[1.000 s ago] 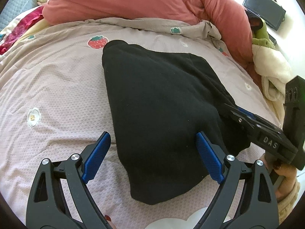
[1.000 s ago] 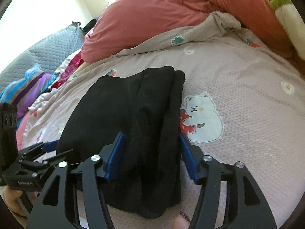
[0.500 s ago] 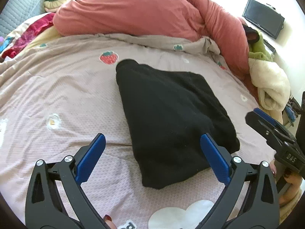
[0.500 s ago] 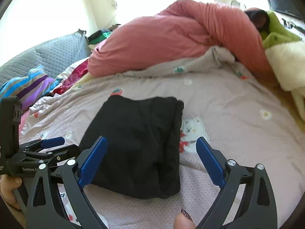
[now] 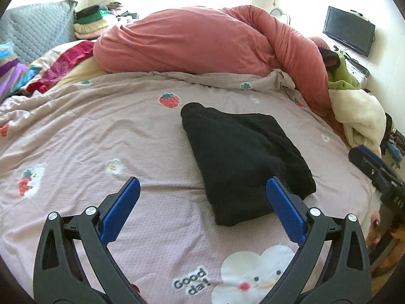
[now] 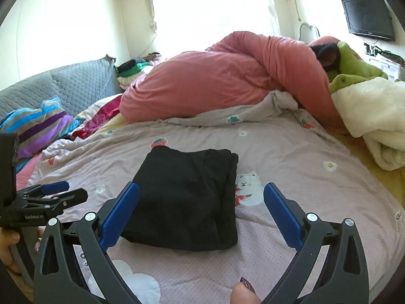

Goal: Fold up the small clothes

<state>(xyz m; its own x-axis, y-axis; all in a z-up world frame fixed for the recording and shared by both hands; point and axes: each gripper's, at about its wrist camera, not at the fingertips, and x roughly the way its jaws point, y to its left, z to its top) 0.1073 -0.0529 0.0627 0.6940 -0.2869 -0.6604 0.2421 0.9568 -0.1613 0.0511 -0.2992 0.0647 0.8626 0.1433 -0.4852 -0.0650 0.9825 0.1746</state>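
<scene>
A black garment point(image 5: 243, 157) lies folded into a thick rectangle on the pink patterned bedspread point(image 5: 101, 131). In the right wrist view the same black garment point(image 6: 187, 200) sits just ahead of my fingers. My left gripper point(image 5: 202, 185) hangs above the bedspread, open wide, with nothing between its blue pads; the garment's near corner lies beyond its right pad. My right gripper point(image 6: 201, 190) is open wide as well, raised clear of the cloth and holding nothing. The right gripper point(image 5: 374, 169) shows at the edge of the left view, and the left gripper point(image 6: 50, 195) at the left of the right view.
A large salmon-pink duvet point(image 5: 202, 43) is heaped at the back of the bed. A cream blanket point(image 5: 359, 116) and a green plush point(image 5: 341, 73) lie at the right. Striped and red clothes point(image 5: 50, 68) are piled at the left, by a grey quilted headboard point(image 6: 63, 88).
Both grippers have lifted and drawn back from the black garment. The right gripper's jaws opened wide off the folded cloth, which stays on the bed. The left jaws widened slightly.
</scene>
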